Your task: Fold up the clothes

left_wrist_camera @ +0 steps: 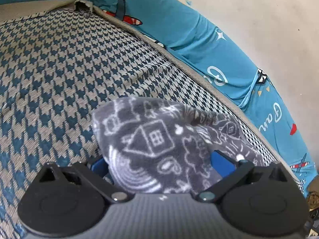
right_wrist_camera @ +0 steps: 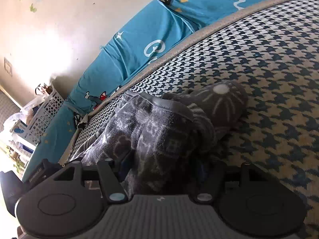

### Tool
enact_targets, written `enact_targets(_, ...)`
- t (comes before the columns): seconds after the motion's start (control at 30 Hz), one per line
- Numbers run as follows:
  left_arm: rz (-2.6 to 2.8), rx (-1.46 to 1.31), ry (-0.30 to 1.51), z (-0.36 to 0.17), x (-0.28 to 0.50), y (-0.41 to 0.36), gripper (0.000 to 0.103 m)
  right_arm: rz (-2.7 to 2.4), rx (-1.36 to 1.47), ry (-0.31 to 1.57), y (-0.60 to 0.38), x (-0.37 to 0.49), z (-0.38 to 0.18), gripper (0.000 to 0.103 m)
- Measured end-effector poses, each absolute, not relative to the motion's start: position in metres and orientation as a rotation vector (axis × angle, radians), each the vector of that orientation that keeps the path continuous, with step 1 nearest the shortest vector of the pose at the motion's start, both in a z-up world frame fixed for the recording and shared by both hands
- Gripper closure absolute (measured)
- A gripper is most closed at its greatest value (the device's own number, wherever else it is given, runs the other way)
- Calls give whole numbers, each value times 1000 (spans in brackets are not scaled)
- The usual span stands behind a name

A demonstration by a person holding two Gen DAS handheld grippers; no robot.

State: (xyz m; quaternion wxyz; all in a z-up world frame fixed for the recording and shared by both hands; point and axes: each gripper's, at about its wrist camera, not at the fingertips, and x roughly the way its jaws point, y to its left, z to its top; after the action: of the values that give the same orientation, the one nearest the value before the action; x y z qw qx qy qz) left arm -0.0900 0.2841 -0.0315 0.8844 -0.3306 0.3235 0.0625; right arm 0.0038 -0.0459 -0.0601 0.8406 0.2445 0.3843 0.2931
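Grey fleece clothing [left_wrist_camera: 159, 149] lies bunched on the checked mattress [left_wrist_camera: 59, 69]. Left gripper [left_wrist_camera: 159, 165] clamps a fold of it. Right gripper [right_wrist_camera: 163, 167] straddles it; I cannot tell whether it grips.

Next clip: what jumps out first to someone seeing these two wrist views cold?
The fuzzy grey garment with white house doodles fills the middle, bunched between the left tool. It lies on a blue-and-cream houndstooth mattress cover. Behind runs a bright turquoise sheet with airplane prints against a pale wall.
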Motion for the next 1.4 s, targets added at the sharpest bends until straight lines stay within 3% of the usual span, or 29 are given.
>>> enact_targets(0.1, 111, -687, 662, -32, -88, 281, 2, 623, 506, 798, -43, 4, -60, 43)
enact_targets(0.27, 110, -589, 616, -20, -90, 268, 22, 641, 408, 741, -34, -4, -47, 66)
enact_targets(0.37, 127, -591, 603, -16, -93, 269, 32, 644, 349, 703, -29, -12, -37, 70)
enact_targets(0.7, 207, -578, 522, 12, -104, 294, 32, 719, 238, 579, 7, -33, 7, 71)
enact_targets(1.17, 437, -609, 386, 52, -115, 410, 32, 889, 187, 496, 149, -8, 51, 71)
enact_targets(1.4, 523, -621, 358, 47, -106, 461, 32, 933, 197, 497, 218, 7, 55, 71)
